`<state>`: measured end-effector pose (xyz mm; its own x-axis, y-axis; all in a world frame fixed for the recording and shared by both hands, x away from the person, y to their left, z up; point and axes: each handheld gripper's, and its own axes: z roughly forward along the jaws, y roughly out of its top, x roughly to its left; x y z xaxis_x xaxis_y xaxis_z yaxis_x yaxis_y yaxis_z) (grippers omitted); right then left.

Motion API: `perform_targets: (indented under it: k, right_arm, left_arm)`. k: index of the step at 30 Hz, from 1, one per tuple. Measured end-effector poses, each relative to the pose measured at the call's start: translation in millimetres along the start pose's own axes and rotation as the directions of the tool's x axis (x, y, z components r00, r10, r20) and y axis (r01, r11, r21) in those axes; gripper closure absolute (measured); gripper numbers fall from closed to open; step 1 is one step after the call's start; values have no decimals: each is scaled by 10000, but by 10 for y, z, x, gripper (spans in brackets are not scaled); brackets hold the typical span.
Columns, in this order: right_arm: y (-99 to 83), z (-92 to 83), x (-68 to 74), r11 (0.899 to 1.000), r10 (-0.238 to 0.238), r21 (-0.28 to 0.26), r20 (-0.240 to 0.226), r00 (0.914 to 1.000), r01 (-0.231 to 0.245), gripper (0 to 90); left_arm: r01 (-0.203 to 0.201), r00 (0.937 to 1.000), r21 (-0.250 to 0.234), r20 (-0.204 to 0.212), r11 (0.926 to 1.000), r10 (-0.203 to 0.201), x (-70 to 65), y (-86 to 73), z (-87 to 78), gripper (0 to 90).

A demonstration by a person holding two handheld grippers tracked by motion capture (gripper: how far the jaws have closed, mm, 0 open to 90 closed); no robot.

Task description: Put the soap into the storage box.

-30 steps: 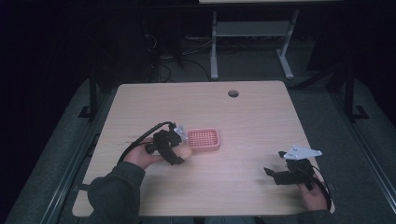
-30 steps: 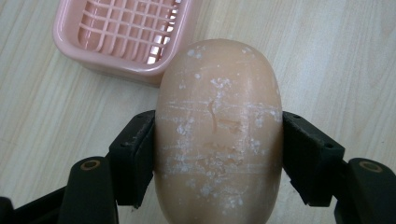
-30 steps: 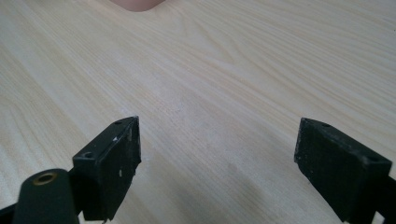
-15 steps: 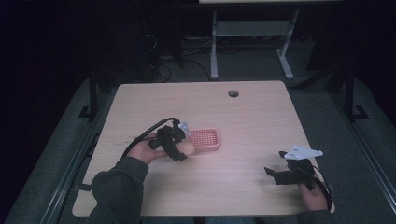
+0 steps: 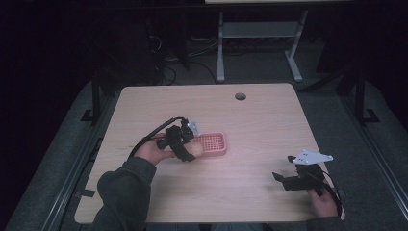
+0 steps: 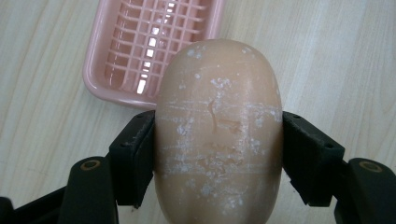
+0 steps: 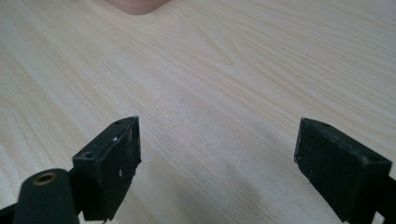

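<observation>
Forearms enter from the near edge of the wooden table [image 5: 250, 110], one on each side.

Near right: right gripper [image 5: 284, 180] sits low over the near-right corner, held by a hand at the table edge, a grey three-cornered plate on top. In the right gripper view [image 7: 217, 158] its two black jaws stand wide apart with bare wood grain between them; nothing held. A pink corner shows at the far top edge of that view.

Near left, a little farther in: left gripper [image 5: 188, 153] is held by a hand in a dark grey sleeve [image 5: 122, 192], a black cable looping off its back toward the left. In the left gripper view [image 6: 218, 149] the jaws are clamped on a bar of soap [image 6: 218, 126], one pad pressed flat to each long side. Soap is peach-tan, rounded, oval, surface scuffed with white flecks and a few thin scratches. Its rounded far end points toward the tray. In the high view the soap [image 5: 195, 150] sits just at the left edge of the tray; whether it touches the table cannot be told.

Farther: pink soap tray [image 5: 222, 149], rectangular with a slotted grid floor, lies flat on the table left of centre. In the left gripper view the tray [image 6: 100, 77] lies beyond and left of the soap, its near rim partly covered by it.

Far: round cable hole [image 5: 240, 96] near the far edge of the table.
</observation>
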<state>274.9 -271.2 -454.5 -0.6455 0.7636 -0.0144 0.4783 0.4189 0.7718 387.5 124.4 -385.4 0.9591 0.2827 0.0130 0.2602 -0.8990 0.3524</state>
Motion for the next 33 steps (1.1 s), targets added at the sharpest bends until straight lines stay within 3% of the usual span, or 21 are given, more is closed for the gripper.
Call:
perform_targets:
  k: [33]
  right_arm:
    - [-12,-11,-28,9999,114,-73,10,9999,-114,141]
  left_arm:
    - [-290,9995,143,92,9995,289,190,338,47,324]
